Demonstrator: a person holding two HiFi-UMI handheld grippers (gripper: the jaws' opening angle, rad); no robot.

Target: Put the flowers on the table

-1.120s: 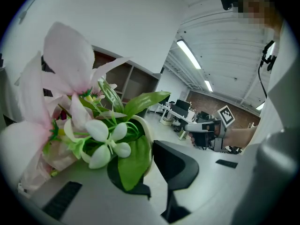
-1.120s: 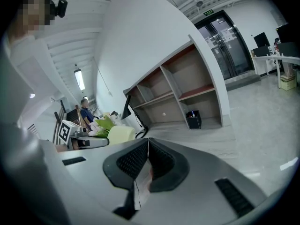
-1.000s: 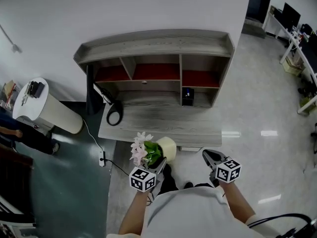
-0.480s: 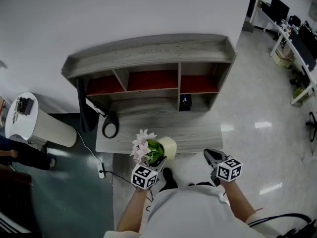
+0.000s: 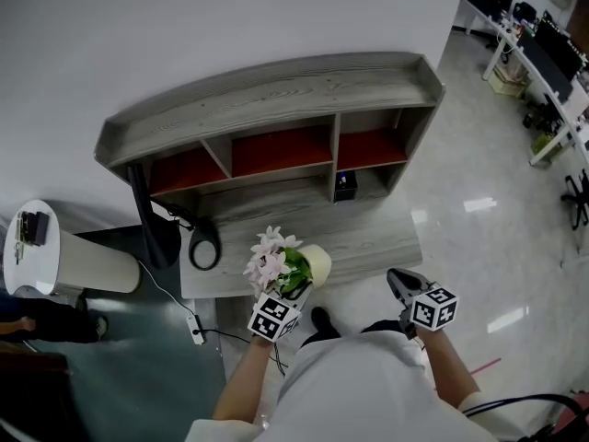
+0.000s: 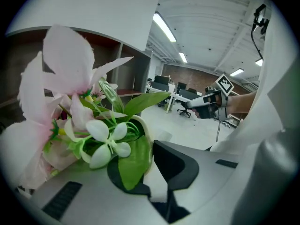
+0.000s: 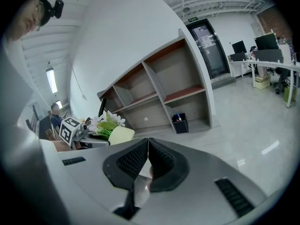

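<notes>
In the carrying step, the left gripper pinches the flower pot by its rim over the near edge of the tabletop, the right gripper is clenched on nothing, and next the pot probably needs lowering and releasing.

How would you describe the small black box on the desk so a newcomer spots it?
Start at the grey desk with its shelf unit against the white wall. In the lower right bay, under the red shelf and right of the upright divider, stands the small black box. It is boxy and upright, unlike the flat black ring at the desk's left end.
</notes>
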